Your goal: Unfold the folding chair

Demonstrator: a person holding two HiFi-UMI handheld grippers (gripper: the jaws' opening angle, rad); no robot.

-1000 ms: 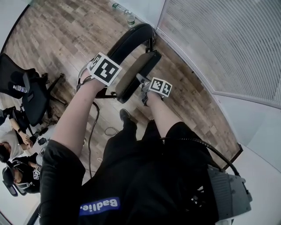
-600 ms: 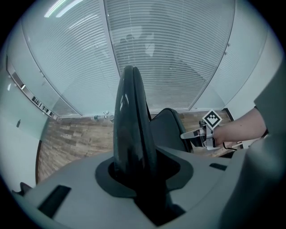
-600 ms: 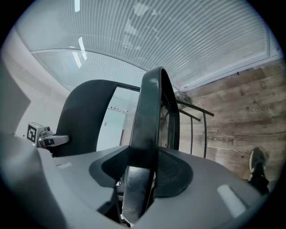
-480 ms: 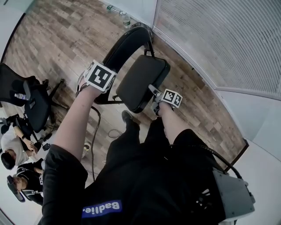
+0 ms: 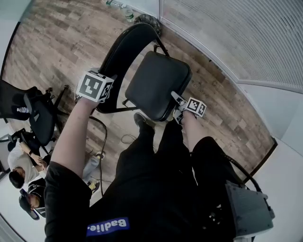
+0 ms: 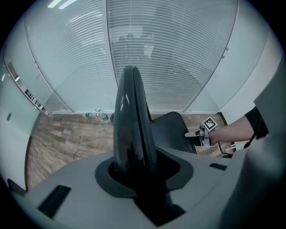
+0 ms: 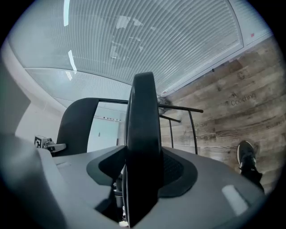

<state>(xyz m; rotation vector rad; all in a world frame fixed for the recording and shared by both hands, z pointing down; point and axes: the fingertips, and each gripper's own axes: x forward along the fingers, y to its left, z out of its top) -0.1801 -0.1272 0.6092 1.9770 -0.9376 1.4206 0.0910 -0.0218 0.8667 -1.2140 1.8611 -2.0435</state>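
Note:
A black folding chair stands on the wood floor, its padded seat (image 5: 156,82) swung down nearly flat. My left gripper (image 5: 105,96) points steeply down and is shut on the top edge of the curved backrest (image 5: 125,47); in the left gripper view that backrest (image 6: 132,116) fills the jaws of the left gripper (image 6: 134,163). My right gripper (image 5: 177,102) is at the seat's front edge. In the right gripper view the seat (image 7: 142,125) stands edge-on between the jaws of the right gripper (image 7: 140,179), which have just been opening, with a slit of room on its left.
A glass wall with blinds (image 5: 246,38) runs behind the chair, bottles (image 5: 128,13) at its foot. A black office chair (image 5: 33,111) and seated people (image 5: 19,165) are at the left. A cable (image 5: 102,137) lies on the floor near my shoe (image 5: 142,119).
The seat has swung down from nearly upright against the backrest to almost flat. My right gripper went down and right with its front edge. The left gripper shifted a little left and down.

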